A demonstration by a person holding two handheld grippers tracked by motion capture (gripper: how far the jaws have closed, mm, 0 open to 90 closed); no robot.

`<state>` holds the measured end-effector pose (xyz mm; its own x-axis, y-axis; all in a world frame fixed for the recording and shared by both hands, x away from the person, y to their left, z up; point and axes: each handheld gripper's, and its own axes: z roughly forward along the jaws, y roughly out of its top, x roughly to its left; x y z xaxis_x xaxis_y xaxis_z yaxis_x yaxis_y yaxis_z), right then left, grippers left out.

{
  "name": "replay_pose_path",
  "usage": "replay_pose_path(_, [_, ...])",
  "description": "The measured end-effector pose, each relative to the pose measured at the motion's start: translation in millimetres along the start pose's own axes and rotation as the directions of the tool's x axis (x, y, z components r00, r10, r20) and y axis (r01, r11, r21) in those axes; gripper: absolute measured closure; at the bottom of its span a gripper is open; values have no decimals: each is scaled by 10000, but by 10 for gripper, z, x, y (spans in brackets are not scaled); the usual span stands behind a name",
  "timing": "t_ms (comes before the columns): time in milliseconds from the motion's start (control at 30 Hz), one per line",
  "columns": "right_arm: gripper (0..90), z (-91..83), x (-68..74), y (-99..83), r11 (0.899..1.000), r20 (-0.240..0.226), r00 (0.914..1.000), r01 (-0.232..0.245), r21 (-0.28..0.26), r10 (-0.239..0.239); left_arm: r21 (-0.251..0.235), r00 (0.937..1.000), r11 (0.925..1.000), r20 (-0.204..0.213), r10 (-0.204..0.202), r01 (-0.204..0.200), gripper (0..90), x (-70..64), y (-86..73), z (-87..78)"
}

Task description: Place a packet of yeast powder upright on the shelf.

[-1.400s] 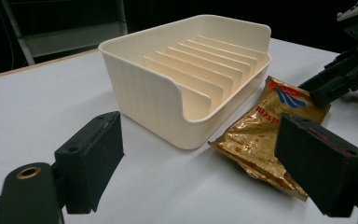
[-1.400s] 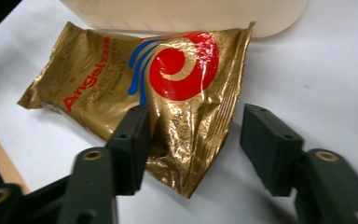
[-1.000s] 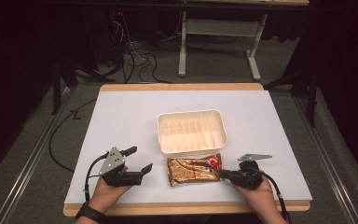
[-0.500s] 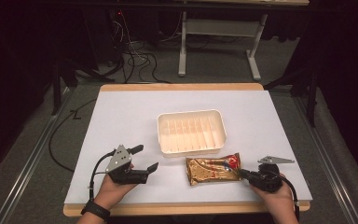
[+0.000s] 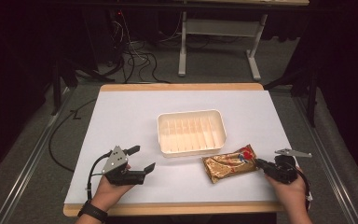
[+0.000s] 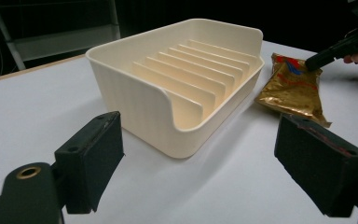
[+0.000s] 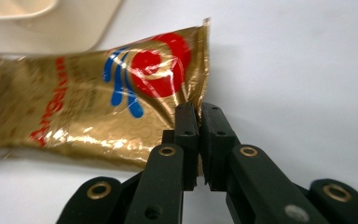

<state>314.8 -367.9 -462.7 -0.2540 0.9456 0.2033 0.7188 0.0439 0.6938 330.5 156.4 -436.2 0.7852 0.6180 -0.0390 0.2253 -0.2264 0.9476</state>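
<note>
Right tongs [image 7: 199,114]: pressed together on the sealed edge seam of the gold foil snack packet with red and blue print [image 5: 230,163]; a pinch at the flat seam probably allows dragging without crushing the contents.
Left tongs [image 5: 141,160]: spread wide, nothing between them; held low above the tabletop on the person's left, pointed toward the tray, presumably in readiness to steady it.
Packet position: flat on the white paper-covered tabletop [image 5: 121,116], just beside the near right corner of the tray; contact with the tray cannot be told.
Tray: cream rectangular plastic tray with upright divider ribs [image 5: 191,131], mid-tabletop, its slots seen bare in the left gripper view [image 6: 186,70].
Packet orientation: long axis roughly along the tray's near wall, printed end toward the right tongs.
Step judged in hand: packet gripped by its end, not lifted.
Next move, judged: packet to be raised and tipped on edge if a slot is intended.
Risk: the thin seam may slip from the pinch.
</note>
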Motion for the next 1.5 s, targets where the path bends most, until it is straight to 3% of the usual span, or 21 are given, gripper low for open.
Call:
replay_pose_path(233, [877, 63, -163, 90, 9995, 337, 9991, -255, -209, 261, 16, 10000, 10000, -85, -46, 46, 159, 5, -19, -36])
replay_pose_path(600, [883, 118, -153, 126, 9994, 440, 9989, -166, -309, 179, 70, 10000, 10000, -61, -18, 18, 159, 1, -22, -21])
replay_pose_path(833, [813, 59, -145, 122, 9981, 301, 9993, -226, -572, 243, 35, 10000, 10000, -85, -36, 37, 159, 3, -19, -33])
replay_pose_path(1000, [739, 0, -163, 116, 9941, 36, 9981, -610, -896, 616, 30, 10000, 10000, -85, -38, 39, 160, 3, -18, -33])
replay_pose_path(1067, [686, -38, -208, 92, 9865, -137, 9933, -1160, -1154, 1151, 14, 9999, 10000, -96, -43, 43, 159, 4, -18, -32])
replay_pose_path(1200, [651, -50, -260, 59, 9782, -435, 9863, -1634, -1283, 1591, 38, 10000, 10000, -92, -29, 30, 159, 3, -19, -30])
replay_pose_path(1267, [622, -63, -296, 37, 9695, -656, 9785, -2031, -1372, 1957, 42, 10000, 10000, -87, -17, 17, 159, 1, -19, -28])
replay_pose_path(1300, [602, -71, -329, 20, 9610, -906, 9705, -2349, -1459, 2234, 55, 10000, 10000, -82, -13, 14, 159, 2, -20, -27])
replay_pose_path(1367, [589, -72, -339, 13, 9578, -991, 9670, -2475, -1464, 2347, 57, 10000, 10000, -83, -19, 20, 160, 5, -20, -26])
replay_pose_path(1500, [534, -58, -377, -24, 9366, -1542, 9416, -3209, -1409, 2994, 62, 10000, 10000, -96, -20, 21, 160, 7, -20, -26])
